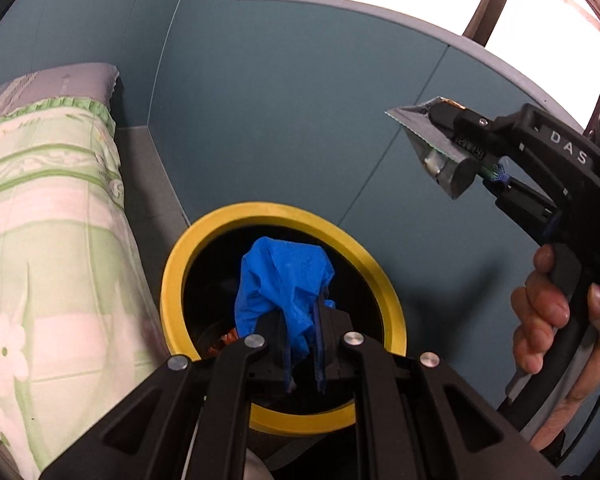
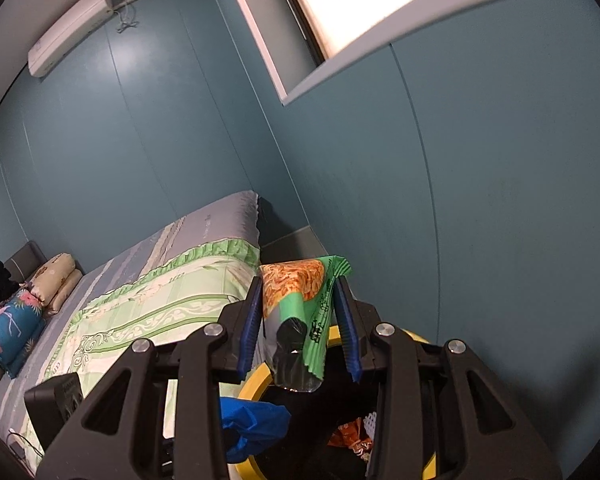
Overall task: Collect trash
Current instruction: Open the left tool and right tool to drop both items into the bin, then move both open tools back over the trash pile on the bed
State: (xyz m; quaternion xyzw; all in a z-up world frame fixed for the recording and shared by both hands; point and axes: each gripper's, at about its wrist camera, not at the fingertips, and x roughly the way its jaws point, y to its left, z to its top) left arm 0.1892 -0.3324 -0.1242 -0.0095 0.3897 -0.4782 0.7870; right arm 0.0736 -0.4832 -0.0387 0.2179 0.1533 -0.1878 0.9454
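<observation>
The left tongs (image 1: 302, 344) are clenched on a crumpled blue glove (image 1: 284, 284), which hangs right over the mouth of the yellow-rimmed bin (image 1: 180, 264); the bin stands on the floor between the bed (image 1: 52, 208) and the blue wall (image 1: 300, 120); some orange scraps already lie at its bottom. The right tongs (image 2: 300, 320), held by a hand (image 1: 548, 312), grasp an emptied snack wrapper (image 2: 296, 300) with green and orange print, up and to the side of the bin and not yet above its opening. From where I stand, the glove looks the trickier of the two; it is soft and part of it droops back over the fingers, so it may cling to a pad on release rather than drop; the wrapper is light and stiff, and if let go before it is over the rim it could glide off onto the floor or slip down by the bed.
</observation>
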